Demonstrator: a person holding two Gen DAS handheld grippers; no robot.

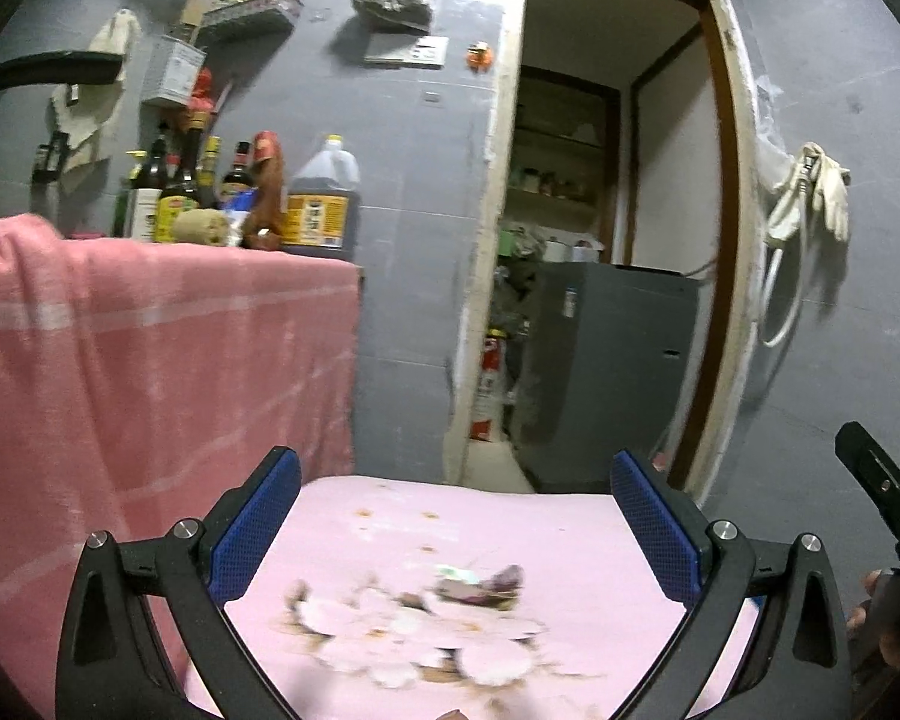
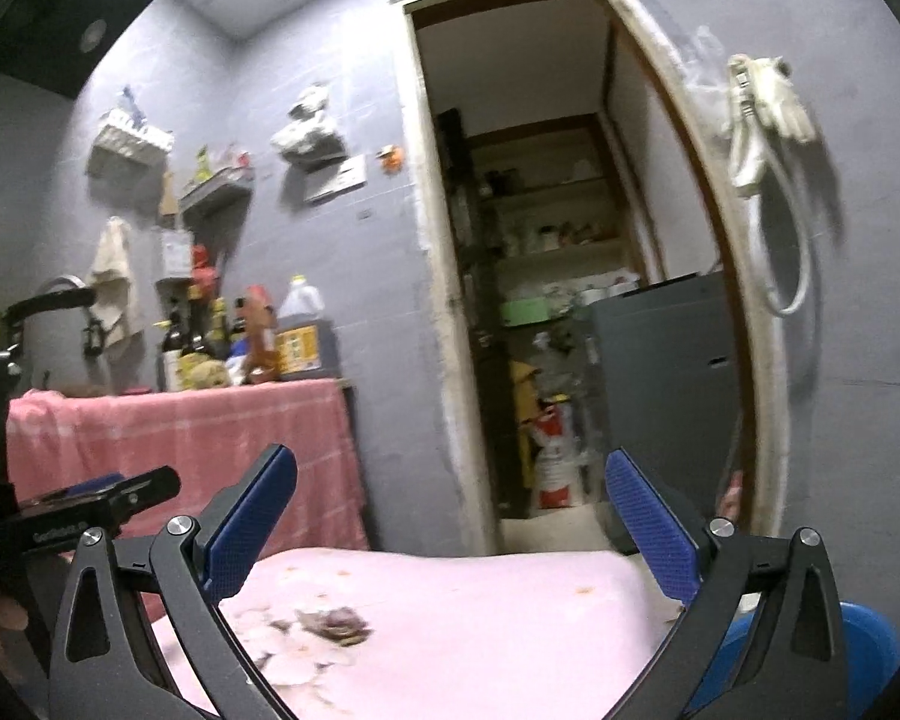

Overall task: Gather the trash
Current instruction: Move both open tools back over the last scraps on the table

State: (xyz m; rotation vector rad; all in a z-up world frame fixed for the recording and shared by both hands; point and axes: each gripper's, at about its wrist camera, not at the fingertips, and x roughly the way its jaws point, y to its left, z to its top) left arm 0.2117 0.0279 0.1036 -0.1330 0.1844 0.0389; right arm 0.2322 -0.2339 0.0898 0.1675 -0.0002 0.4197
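Left wrist view: the left claw point(image 1: 456, 534) is spread wide with nothing between its blue pads point(image 1: 252, 531), hovering over a pink floral cloth point(image 1: 570, 546) that covers the surface. On that cloth, in the gap between the fingers, lies a small crumpled scrap of trash point(image 1: 480, 585), purplish-brown with a pale green bit; motion blur smears it, so what it is made of cannot be told. The near edge of the cloth is cut off by the frame. At far right a black piece of the right claw point(image 1: 882, 492) pokes in, mostly out of view.

In the right wrist view the right claw point(image 2: 450, 534) is equally wide open and empty. The trash point(image 2: 336, 624) sits low and left, near the left finger, again blurred. A blue tub point(image 2: 864, 648) is largely hidden behind the right finger. At left, a draped pink towel point(image 2: 198, 438) hides whatever it covers, with bottles point(image 2: 210, 336) standing on top. The open doorway point(image 2: 540, 300) is dim, its shelves hard to read.
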